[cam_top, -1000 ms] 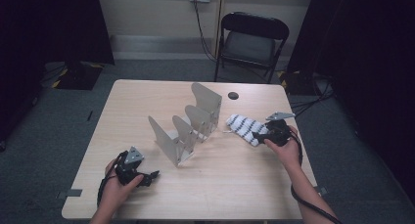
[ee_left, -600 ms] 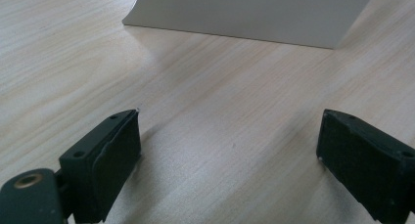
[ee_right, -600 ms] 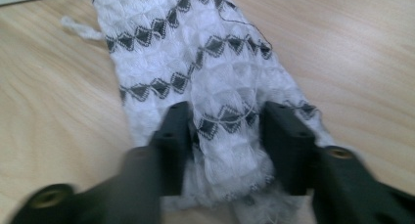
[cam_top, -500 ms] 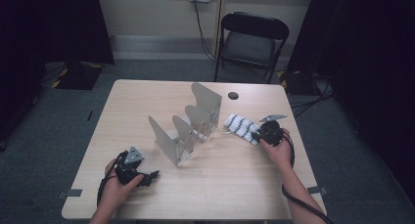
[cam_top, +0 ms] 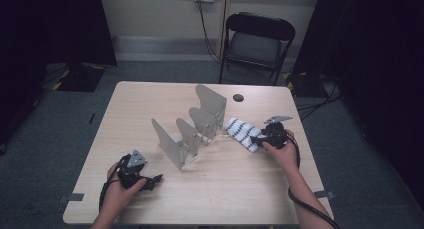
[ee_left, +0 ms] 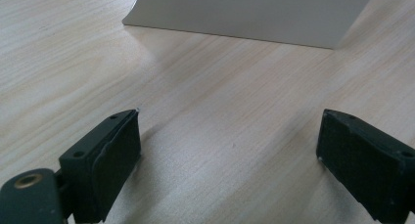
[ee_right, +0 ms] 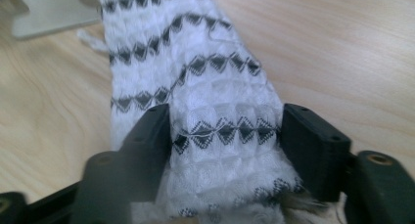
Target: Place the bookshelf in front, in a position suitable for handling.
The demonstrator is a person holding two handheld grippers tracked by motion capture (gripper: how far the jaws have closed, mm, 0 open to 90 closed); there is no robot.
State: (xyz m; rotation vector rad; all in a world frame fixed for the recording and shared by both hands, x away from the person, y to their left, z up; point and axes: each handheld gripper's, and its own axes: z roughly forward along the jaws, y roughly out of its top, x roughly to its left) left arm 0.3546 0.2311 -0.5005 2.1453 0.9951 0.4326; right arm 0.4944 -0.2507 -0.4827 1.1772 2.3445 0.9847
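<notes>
Sock (cam_top: 243, 133), white with dark zigzag stripes, lies flat on the table (cam_top: 150, 96) toward its right edge, about halfway between near and far edge, one end just beside the metal divider rack (cam_top: 192, 129). Right gripper (cam_top: 260, 137) is down on the sock's right end; right gripper view has the fabric (ee_right: 215, 131) bunched between both black jaws, pads touching it on either side, so it's gripping the sock at a middling width. Those jaws closed hard and have just been opening back up, sock between them throughout. Left gripper (cam_top: 152, 181) sits low near the front-left corner of the table, held in the person's left hand (cam_top: 120, 191), well apart from the sock. Left gripper view: jaws spread wide, bare wood between them, pads touching nothing, base of the rack (ee_left: 254, 13) ahead. Rack stands mid-table, four upright plates running diagonally. Small dark round thing (cam_top: 238, 97) near the far edge, can't tell what it is.
</notes>
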